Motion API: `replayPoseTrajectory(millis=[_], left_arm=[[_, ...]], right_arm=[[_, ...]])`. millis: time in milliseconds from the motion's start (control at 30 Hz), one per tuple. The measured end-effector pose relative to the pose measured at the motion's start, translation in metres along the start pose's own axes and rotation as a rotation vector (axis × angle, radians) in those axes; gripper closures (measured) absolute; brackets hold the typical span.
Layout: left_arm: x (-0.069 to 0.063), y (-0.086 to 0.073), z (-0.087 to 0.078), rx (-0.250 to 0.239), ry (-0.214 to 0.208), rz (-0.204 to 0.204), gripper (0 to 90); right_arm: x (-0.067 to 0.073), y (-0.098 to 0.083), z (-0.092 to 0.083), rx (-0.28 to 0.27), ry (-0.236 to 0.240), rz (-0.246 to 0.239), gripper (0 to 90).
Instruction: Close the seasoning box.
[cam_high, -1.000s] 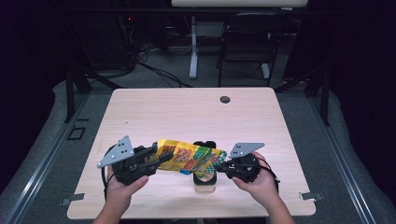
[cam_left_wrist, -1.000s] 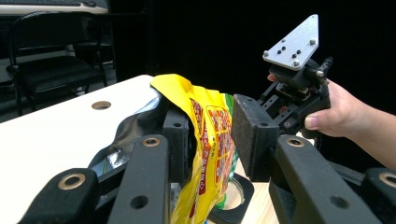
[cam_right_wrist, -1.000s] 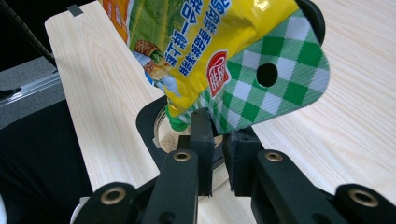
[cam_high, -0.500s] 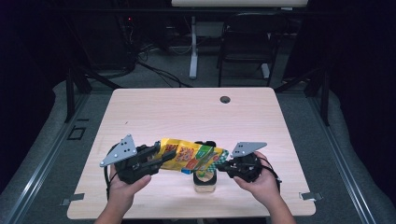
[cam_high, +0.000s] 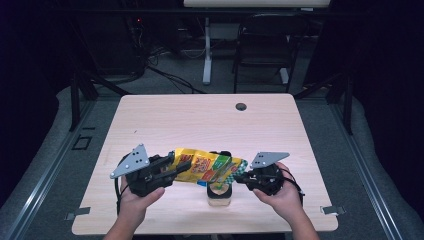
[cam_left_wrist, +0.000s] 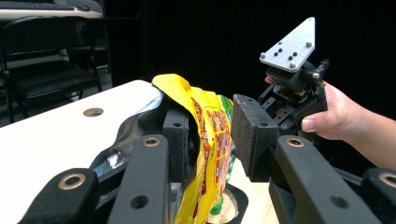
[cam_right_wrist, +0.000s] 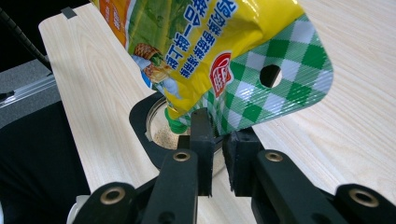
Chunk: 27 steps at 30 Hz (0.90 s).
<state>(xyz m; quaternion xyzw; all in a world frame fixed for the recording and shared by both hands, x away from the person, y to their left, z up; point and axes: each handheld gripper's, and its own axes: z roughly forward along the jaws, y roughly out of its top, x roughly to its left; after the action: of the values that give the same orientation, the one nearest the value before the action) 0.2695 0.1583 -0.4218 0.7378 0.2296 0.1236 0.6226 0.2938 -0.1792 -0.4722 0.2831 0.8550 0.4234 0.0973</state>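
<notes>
Glossy foil, matt wood

The bag (cam_right_wrist: 205, 51) is shiny printed plastic film; the table (cam_high: 200, 125) pale matt wood grain; the jar (cam_high: 220, 194) clear and smooth; both grippers' plates brushed grey metal.

Left tool (cam_high: 176, 167) pointed right, jaws parted; right tool (cam_high: 240, 176) pointed left, jaws nearly together; both hands level, facing each other.

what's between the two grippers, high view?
The snack bag spans from the left gripper to the right gripper, over a jar on the table.
</notes>
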Motion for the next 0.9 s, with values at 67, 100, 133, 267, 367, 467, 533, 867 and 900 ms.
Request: replayPoseTrajectory(millis=[67, 100, 133, 267, 367, 467, 533, 867, 900], left_arm=[[-0.0003, -0.0012, 0.0009, 0.0, -0.002, -0.004, 68.1], [-0.0004, -0.002, 0.0014, 0.006, -0.005, -0.002, 68.1], [-0.0008, -0.0032, 0.0023, 0.007, -0.006, -0.001, 68.1], [-0.0015, -0.0037, 0.0026, 0.001, -0.009, 0.001, 68.5], [-0.0019, -0.0031, 0.0034, 0.002, -0.009, 0.003, 68.4], [-0.0023, -0.0026, 0.0041, 0.003, -0.011, 0.005, 68.4], [-0.0022, -0.0029, 0.0044, 0.0, -0.012, 0.003, 68.4], [-0.0016, -0.0033, 0.0042, -0.001, -0.009, -0.001, 68.4], [-0.0016, -0.0034, 0.0043, -0.001, -0.009, -0.001, 68.4]], right_arm=[[-0.0004, -0.0007, -0.0001, 0.006, -0.002, -0.004, 82.6], [-0.0005, -0.0015, 0.0003, 0.009, -0.004, -0.002, 82.7], [-0.0009, -0.0024, 0.0011, 0.014, -0.005, -0.003, 82.7], [-0.0023, -0.005, 0.0031, 0.009, 0.001, 0.01, 82.4], [-0.0022, -0.0051, 0.0028, 0.014, 0.0, 0.006, 82.2], [-0.0029, -0.0057, 0.0029, 0.016, 0.001, 0.008, 82.0], [-0.0035, -0.0061, 0.003, 0.015, 0.001, 0.009, 82.0], [-0.0031, -0.0061, 0.0035, 0.012, 0.001, 0.009, 82.0], [-0.0032, -0.0061, 0.0034, 0.014, 0.0, 0.008, 82.0]])
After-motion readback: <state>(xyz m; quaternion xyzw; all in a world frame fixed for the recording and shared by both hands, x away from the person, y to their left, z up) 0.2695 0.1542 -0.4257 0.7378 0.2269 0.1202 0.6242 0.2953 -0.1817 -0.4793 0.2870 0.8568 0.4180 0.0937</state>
